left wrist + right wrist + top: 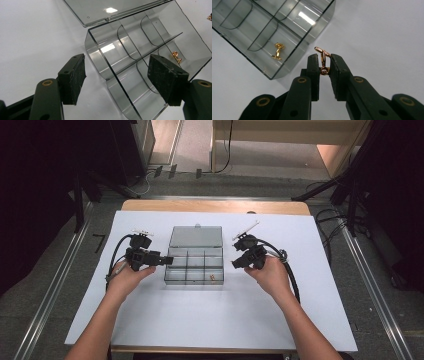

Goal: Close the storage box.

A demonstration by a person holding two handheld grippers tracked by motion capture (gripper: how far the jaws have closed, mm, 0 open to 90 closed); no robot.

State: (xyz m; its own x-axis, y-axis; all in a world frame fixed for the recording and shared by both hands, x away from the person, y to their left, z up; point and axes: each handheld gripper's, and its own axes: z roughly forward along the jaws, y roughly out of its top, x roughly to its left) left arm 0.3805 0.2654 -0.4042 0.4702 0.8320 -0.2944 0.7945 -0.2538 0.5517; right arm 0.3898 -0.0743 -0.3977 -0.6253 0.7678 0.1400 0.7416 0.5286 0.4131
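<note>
- While the right tool [324, 65] pinches a gold cufflink [323, 60] between nearly shut jaws, the open box [194, 262] sits just to its left on the bench [300, 310].
- The cufflink stands upright in the grip, long axis along the jaws, bar end poking out above the tips.
- A second cufflink [277, 50] already lies in the box's near right cell; in the high view that corner is the one closest to the right tool.
- The left tool [116, 75] is spread wide, straddling the box's left wall without touching it.
- My read: a short sideways carry over the low wall does it, and there's open room all round.
</note>
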